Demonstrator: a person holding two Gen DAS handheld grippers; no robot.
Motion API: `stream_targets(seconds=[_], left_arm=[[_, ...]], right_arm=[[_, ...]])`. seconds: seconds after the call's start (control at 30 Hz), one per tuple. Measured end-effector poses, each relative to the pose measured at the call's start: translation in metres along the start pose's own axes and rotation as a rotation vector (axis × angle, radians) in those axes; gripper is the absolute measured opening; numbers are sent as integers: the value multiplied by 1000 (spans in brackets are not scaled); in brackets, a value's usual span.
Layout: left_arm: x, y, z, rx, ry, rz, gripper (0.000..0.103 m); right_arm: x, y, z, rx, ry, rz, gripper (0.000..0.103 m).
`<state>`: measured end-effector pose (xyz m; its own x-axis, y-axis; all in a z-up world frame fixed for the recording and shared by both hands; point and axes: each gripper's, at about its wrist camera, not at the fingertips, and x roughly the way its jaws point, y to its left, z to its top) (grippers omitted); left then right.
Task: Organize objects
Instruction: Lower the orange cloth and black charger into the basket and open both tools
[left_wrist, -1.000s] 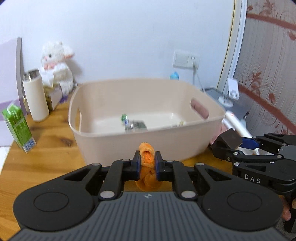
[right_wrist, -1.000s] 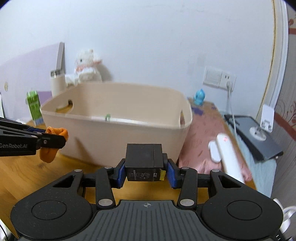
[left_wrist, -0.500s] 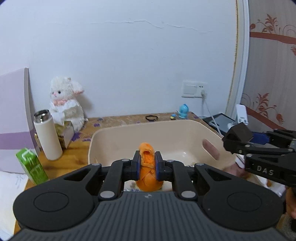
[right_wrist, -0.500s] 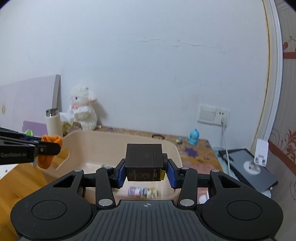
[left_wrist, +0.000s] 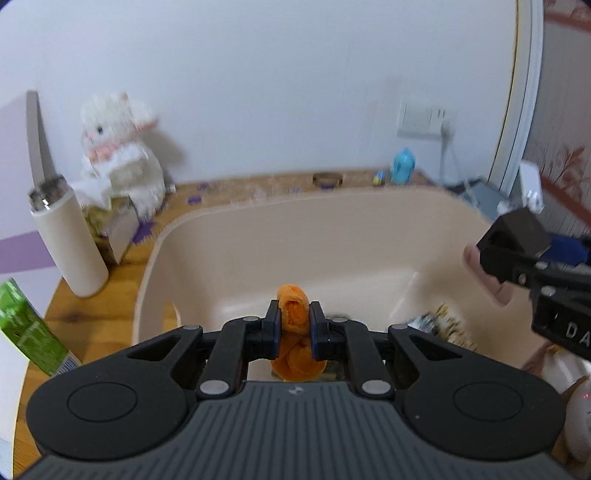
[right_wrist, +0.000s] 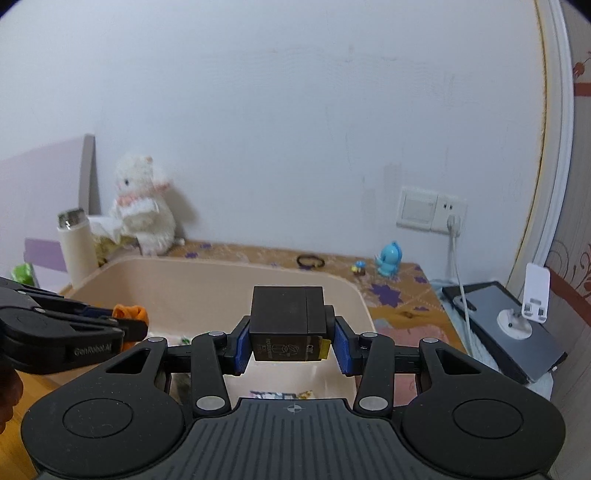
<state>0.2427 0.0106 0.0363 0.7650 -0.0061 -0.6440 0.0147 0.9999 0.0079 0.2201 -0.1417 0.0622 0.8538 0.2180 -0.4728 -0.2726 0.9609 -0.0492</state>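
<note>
My left gripper (left_wrist: 294, 324) is shut on an orange cloth piece (left_wrist: 295, 339) and holds it above the inside of the beige plastic tub (left_wrist: 295, 206). My right gripper (right_wrist: 290, 338) is shut on a small black box (right_wrist: 287, 325), also held over the tub (right_wrist: 207, 269). The right gripper with the black box (left_wrist: 515, 236) shows at the right of the left wrist view. The left gripper and the orange cloth (right_wrist: 129, 314) show at the left of the right wrist view. Small packets (left_wrist: 439, 325) lie on the tub floor.
A white plush rabbit (left_wrist: 118, 155), a cream flask (left_wrist: 66, 236) and a green carton (left_wrist: 26, 332) stand left of the tub on the wooden table. A blue toy (right_wrist: 389, 258), a hair band (right_wrist: 310, 261), a wall socket (right_wrist: 430, 208) and a tablet (right_wrist: 506, 325) are at the right.
Both grippers have risen from in front of the tub wall and moved forward over the tub's inside. Each still holds its object.
</note>
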Motion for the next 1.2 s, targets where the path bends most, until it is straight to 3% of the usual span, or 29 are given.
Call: stream_targets(seconds=[0.17,0.27,0.33,0.37,0.47,0.83,1.2], left_arm=[[22,-1,-5,-7,95,-23,17],[20,0,-5,-25,88,-46,29],[18,0,-4,-32,88,-51,44],[17,0,-4,-33,84,-46,57],[8,-2,-3,-32,51,-21,73],[-32,-8,-6,-13,17,-16,75],[-88,-13,-28,11,-35,-29,75]], right_arm=[[28,-1,-8,0,77,12,41],[38,2,-14,-14,105,4,41],[43,4,-17,-25,124,7,46],[43,5,-18,-29,128,5,51],[38,8,-17,-42,116,5,54],[-7,19,-9,-74,71,-16,71],[-50,18,-17,-62,69,-21,75]])
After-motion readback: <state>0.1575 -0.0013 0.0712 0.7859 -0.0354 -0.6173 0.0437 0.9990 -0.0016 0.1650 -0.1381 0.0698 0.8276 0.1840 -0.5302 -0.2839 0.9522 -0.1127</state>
